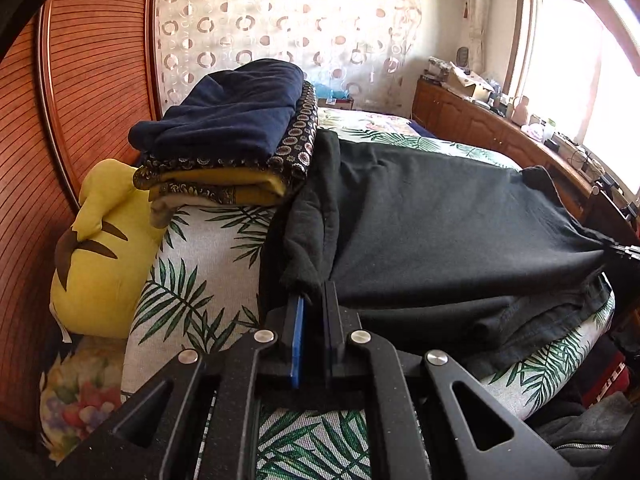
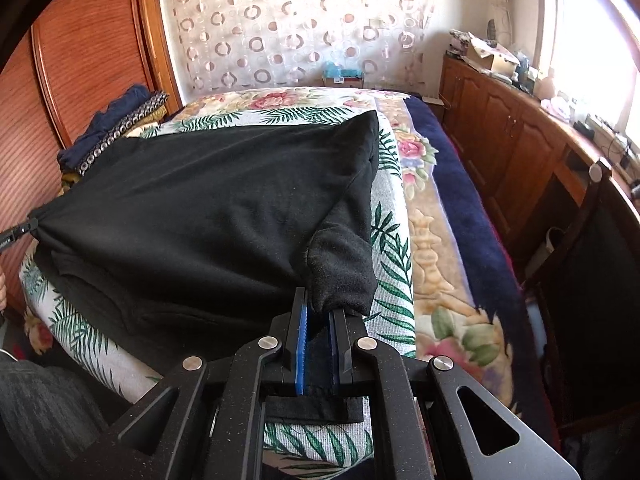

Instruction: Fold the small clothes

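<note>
Between both clamped grippers, black garment [image 2: 208, 208] stretches taut, edges drooping.

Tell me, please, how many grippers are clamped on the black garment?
2: the left gripper pinches the black garment at its left corner, the right gripper at its right corner, cloth stretched between them.

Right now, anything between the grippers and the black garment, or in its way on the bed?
Nothing visible. Both the left gripper and right gripper are shut on the black garment, stretched between them over the bed. The folded stack sits off to the left side.
</note>
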The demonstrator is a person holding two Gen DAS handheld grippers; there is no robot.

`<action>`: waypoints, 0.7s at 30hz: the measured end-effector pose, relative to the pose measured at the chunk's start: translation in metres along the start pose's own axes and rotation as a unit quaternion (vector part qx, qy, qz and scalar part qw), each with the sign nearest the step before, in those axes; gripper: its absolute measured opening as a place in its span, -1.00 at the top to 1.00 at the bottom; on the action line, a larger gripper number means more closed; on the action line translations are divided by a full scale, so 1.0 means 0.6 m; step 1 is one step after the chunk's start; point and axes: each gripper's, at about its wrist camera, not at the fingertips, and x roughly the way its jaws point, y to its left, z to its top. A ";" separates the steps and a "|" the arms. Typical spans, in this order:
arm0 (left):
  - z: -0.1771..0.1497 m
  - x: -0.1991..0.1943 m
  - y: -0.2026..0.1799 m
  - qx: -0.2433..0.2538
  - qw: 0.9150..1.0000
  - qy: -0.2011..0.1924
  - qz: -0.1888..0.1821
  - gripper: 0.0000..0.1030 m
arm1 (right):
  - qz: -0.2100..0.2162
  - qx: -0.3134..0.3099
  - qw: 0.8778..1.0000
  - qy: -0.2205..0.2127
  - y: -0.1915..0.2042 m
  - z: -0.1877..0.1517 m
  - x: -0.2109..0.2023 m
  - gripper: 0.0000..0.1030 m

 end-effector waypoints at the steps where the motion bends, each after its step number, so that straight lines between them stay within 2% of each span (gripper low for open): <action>1: -0.001 0.000 -0.002 0.002 1.000 0.000 0.002 0.85 | 0.000 -0.006 1.000 -0.002 0.003 -0.003 -0.003 0.77; 4: -0.002 0.001 -0.006 0.006 1.000 0.003 0.004 0.85 | -0.009 -0.018 1.000 -0.014 0.018 -0.005 -0.021 0.69; 8: -0.002 0.000 -0.006 0.007 1.000 0.006 0.005 0.85 | -0.014 -0.020 0.999 -0.026 0.028 0.004 -0.034 0.22; 11: -0.003 -0.001 -0.005 0.003 1.000 0.007 0.005 0.81 | -0.006 -0.024 0.999 -0.031 0.036 0.010 -0.034 0.09; 15: 0.000 -0.013 -0.001 -0.002 1.000 -0.001 0.009 0.77 | -0.002 -0.033 0.999 -0.035 0.052 0.014 -0.029 0.04; 16: 0.001 -0.016 0.002 -0.003 1.000 -0.002 0.007 0.71 | -0.001 -0.037 0.999 -0.034 0.057 0.015 -0.029 0.04; 18: 0.001 -0.020 0.007 -0.007 1.000 -0.006 0.006 0.32 | -0.005 -0.043 0.998 -0.035 0.062 0.017 -0.031 0.01; 21: 0.001 -0.019 0.017 -0.017 1.000 -0.006 0.000 0.05 | -0.017 -0.047 0.998 -0.038 0.062 0.018 -0.035 -0.05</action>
